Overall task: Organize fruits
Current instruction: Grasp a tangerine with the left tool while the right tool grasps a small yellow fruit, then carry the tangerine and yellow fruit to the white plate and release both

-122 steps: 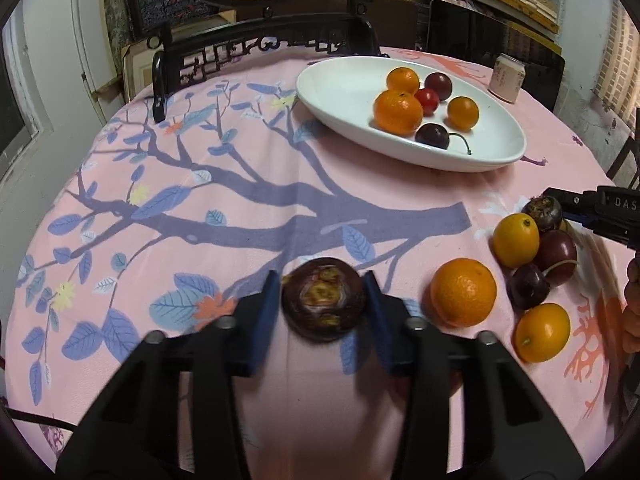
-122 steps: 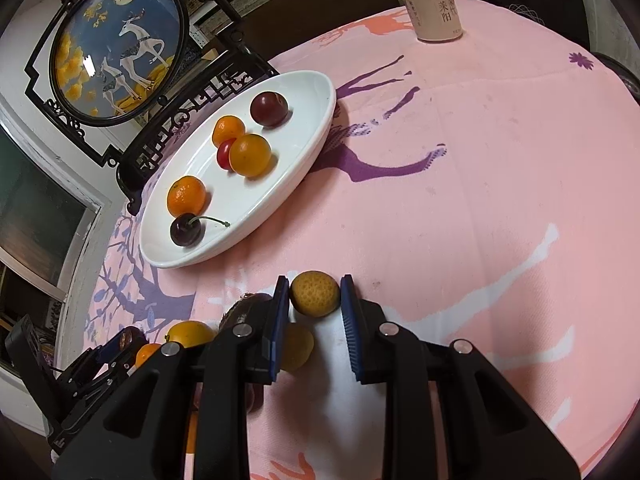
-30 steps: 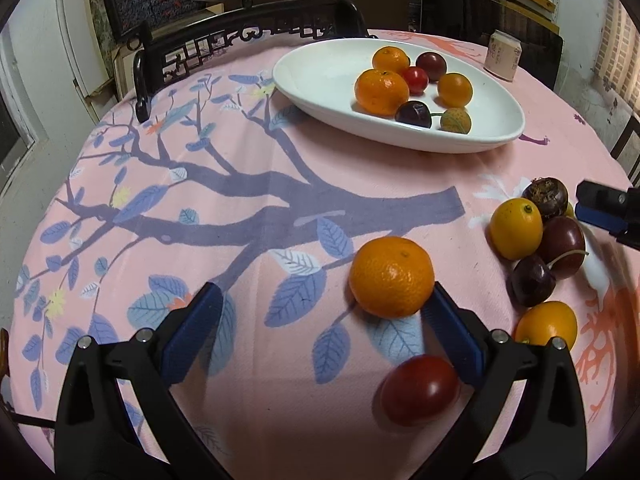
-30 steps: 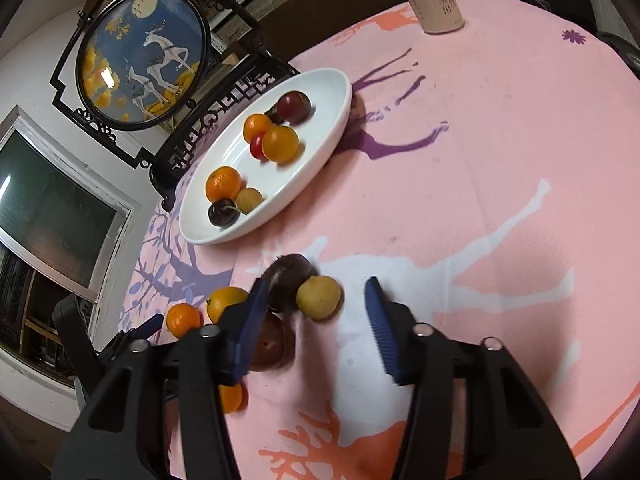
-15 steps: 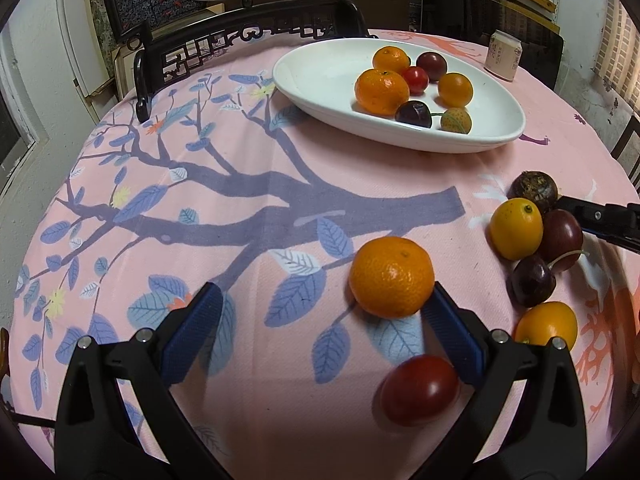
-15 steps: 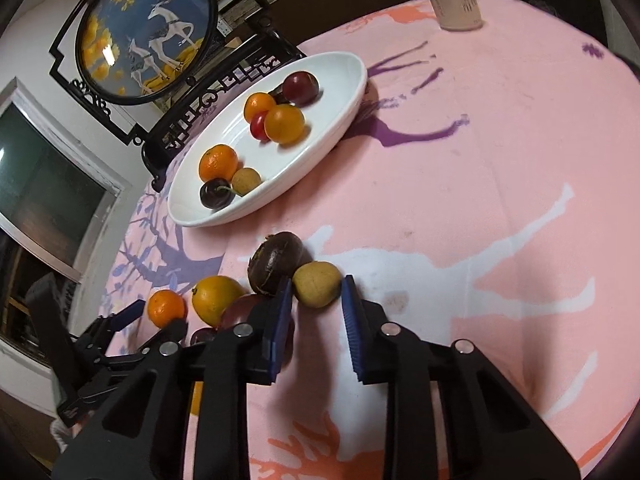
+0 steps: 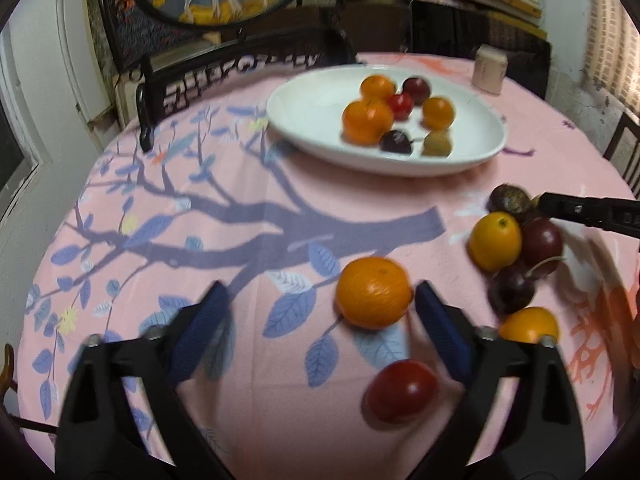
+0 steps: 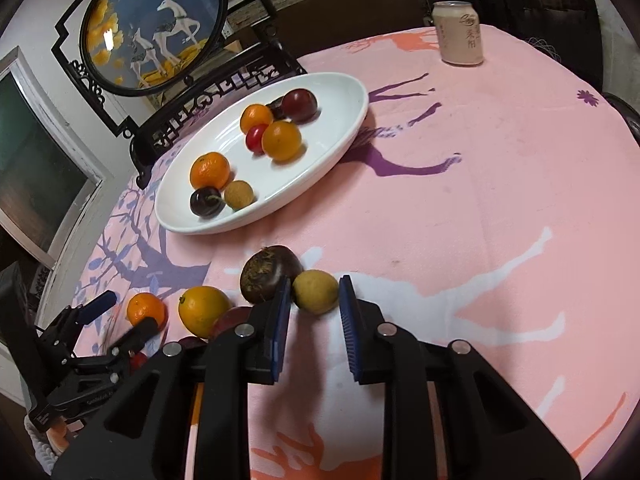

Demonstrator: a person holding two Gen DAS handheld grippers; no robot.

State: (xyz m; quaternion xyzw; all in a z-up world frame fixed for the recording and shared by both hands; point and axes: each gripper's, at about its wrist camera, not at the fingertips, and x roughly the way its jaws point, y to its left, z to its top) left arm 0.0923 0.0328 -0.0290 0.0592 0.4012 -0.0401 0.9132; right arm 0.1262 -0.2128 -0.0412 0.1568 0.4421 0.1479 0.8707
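A large tangerine lies on the pink tablecloth between the pads of my left gripper. Its jaws are closing: the right pad is close to the tangerine and the left pad stands well away from it. My right gripper is shut on a small yellow-brown fruit that rests on the cloth beside a dark mangosteen. The white oval plate farther back holds several fruits, among them oranges, a cherry and a plum.
Loose fruit lies right of the tangerine: a red plum, a yellow orange, dark cherries and a small orange. A drink can stands at the far edge. A carved dark chair back is behind the plate.
My right gripper's pads have come together from wide apart onto the small yellow-brown fruit. My left gripper's pads have drawn closer around the tangerine, which has not moved.
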